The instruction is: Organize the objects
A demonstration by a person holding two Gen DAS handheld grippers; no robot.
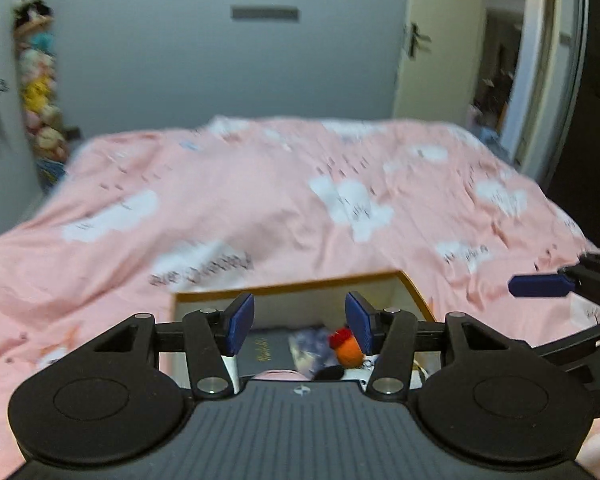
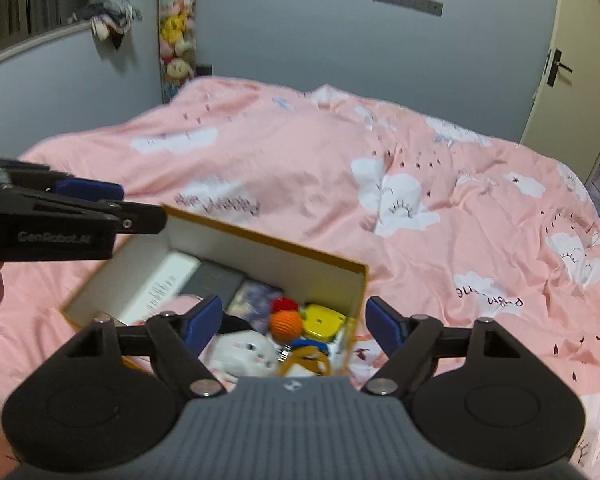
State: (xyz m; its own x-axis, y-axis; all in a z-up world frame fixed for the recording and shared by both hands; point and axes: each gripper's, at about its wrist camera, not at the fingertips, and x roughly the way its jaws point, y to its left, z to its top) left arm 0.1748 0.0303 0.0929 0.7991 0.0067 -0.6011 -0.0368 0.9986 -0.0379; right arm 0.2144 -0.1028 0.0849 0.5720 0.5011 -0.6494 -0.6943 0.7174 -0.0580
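An open cardboard box with an orange rim (image 2: 260,242) lies on the pink bed. Inside it are a white carton (image 2: 160,284), a dark grey notebook (image 2: 214,280), a patterned packet (image 2: 252,298), an orange and red crochet toy (image 2: 286,322), a yellow case (image 2: 324,320) and a white plush (image 2: 244,350). My right gripper (image 2: 294,306) hangs open above the box's near end, its jaws empty. My left gripper (image 1: 300,300) also stands open over the box (image 1: 292,285), holding nothing; below it show the notebook (image 1: 264,354) and the crochet toy (image 1: 350,350).
A pink cloud-print duvet (image 2: 340,184) covers the bed around the box. Stuffed toys hang in a column (image 2: 176,40) at the far wall corner. A cream door (image 2: 572,60) stands at the right. One blue finger of the right gripper (image 1: 540,285) shows at the left wrist view's right edge.
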